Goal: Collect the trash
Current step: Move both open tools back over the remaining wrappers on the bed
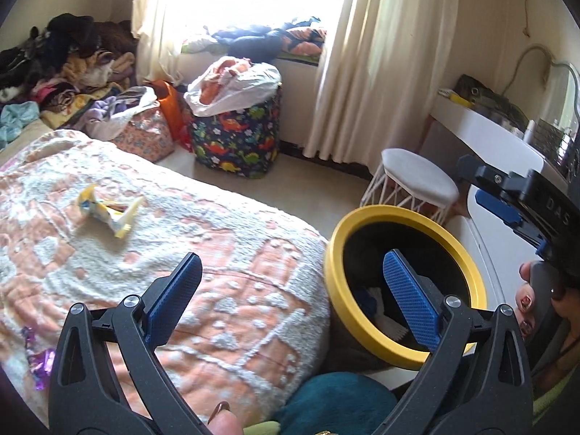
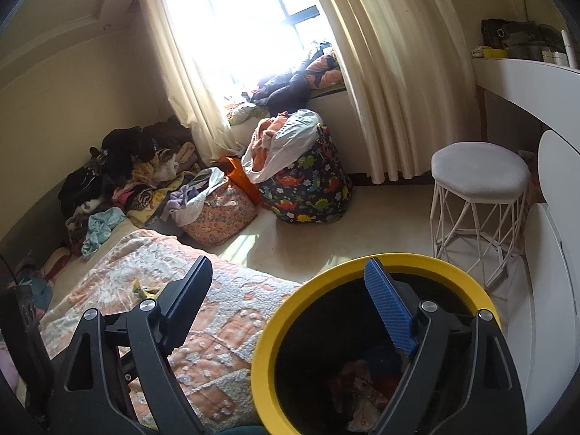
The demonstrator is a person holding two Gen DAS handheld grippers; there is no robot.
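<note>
A crumpled yellow wrapper (image 1: 108,214) lies on the orange and white blanket (image 1: 235,261) of the bed. A purple foil scrap (image 1: 40,362) sits at the blanket's near left edge. Beside the bed stands a black bin with a yellow rim (image 1: 335,253), with trash (image 2: 359,384) at its bottom. My left gripper (image 1: 291,264) is open and empty, one finger over the blanket and the other over the bin. My right gripper (image 2: 288,272) is also open and empty, straddling the bin's rim (image 2: 261,362). The yellow wrapper (image 2: 141,288) shows past its left finger.
A white wire stool (image 2: 478,174) stands beyond the bin, next to a white desk (image 1: 489,127). A dinosaur-print hamper (image 1: 235,137) and a pink bag (image 1: 145,137) sit under the curtained window. Clothes are piled (image 1: 65,58) at the bed's far end.
</note>
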